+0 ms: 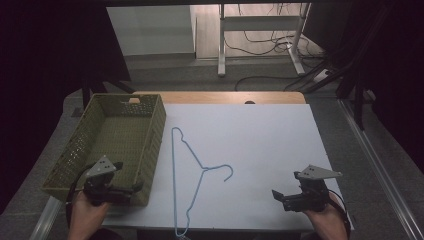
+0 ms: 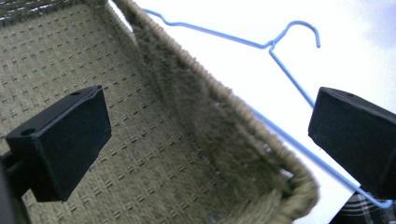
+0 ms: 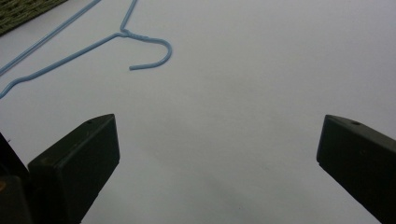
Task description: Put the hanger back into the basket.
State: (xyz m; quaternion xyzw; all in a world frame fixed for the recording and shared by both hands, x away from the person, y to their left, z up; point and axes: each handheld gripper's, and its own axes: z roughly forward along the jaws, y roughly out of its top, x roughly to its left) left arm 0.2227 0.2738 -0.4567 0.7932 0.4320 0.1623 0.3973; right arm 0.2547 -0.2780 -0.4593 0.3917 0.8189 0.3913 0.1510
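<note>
- High view: a desk (image 1: 260, 150) covered with a white sheet carries a green woven basket (image 1: 150, 135) at its left side and a blue wire hanger (image 1: 192, 175) lying flat just to the right of the basket.
- The hanger's long straight side runs alongside the basket's right wall, near it; its hook (image 1: 227, 171) curls toward the middle of the desk.
- The left tongs (image 1: 127, 190), held in the person's left hand (image 1: 87, 210), sit at the near right corner of the basket.
- Left gripper view: the left tongs (image 2: 208, 140) stand wide apart with nothing between them; one jaw is over the basket's woven floor (image 2: 140, 154), the other over the white sheet beyond the basket's rim, with the hanger (image 2: 280, 65) lying past that rim.
- The right tongs (image 1: 281, 197), held in the person's right hand (image 1: 327, 220), are over the bare white sheet at the near right of the desk, well apart from the hanger.
- Right gripper view: the right tongs (image 3: 219, 163) are also spread wide and hold nothing; the hanger's hook (image 3: 154, 51) lies ahead at the upper left, and a corner of the basket (image 3: 23, 11) shows at the top left edge.
</note>
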